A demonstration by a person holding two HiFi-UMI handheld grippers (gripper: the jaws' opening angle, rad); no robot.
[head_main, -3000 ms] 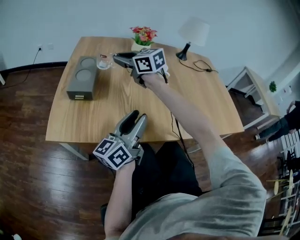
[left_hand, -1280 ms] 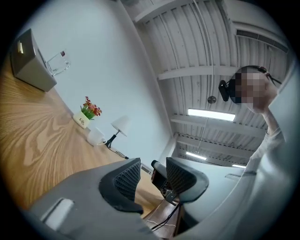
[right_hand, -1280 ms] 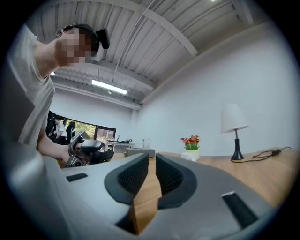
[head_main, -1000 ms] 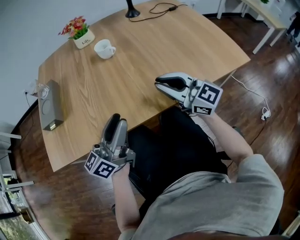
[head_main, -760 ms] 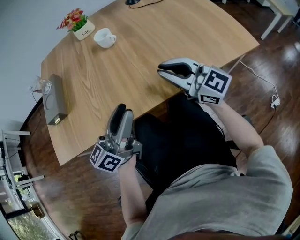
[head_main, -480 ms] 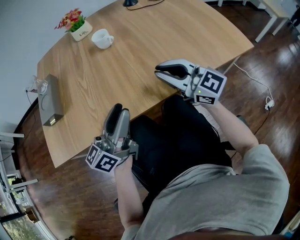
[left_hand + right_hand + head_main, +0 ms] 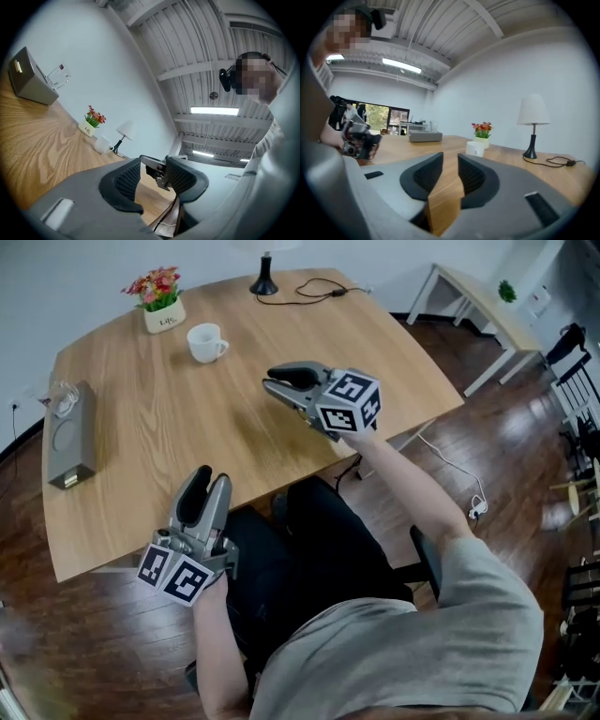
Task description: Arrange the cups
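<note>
In the upper left of the head view, two cups stand well apart on the tabletop point(image 7: 281, 324): one white mug point(image 7: 204, 341) near one flowerpot point(image 7: 159, 306), and one clear glass point(image 7: 58, 397) at the upper end of one grey box point(image 7: 70, 437). One lamp point(image 7: 264, 277) stands at the top edge. Of the two grippers, the right gripper point(image 7: 274, 381) hovers mid-frame, its fingers point(image 7: 426, 176) just opened to a narrow gap with nothing between, and the left gripper point(image 7: 208, 479) hangs at the lower left edge, fingers point(image 7: 124, 180) apart and empty.
</note>
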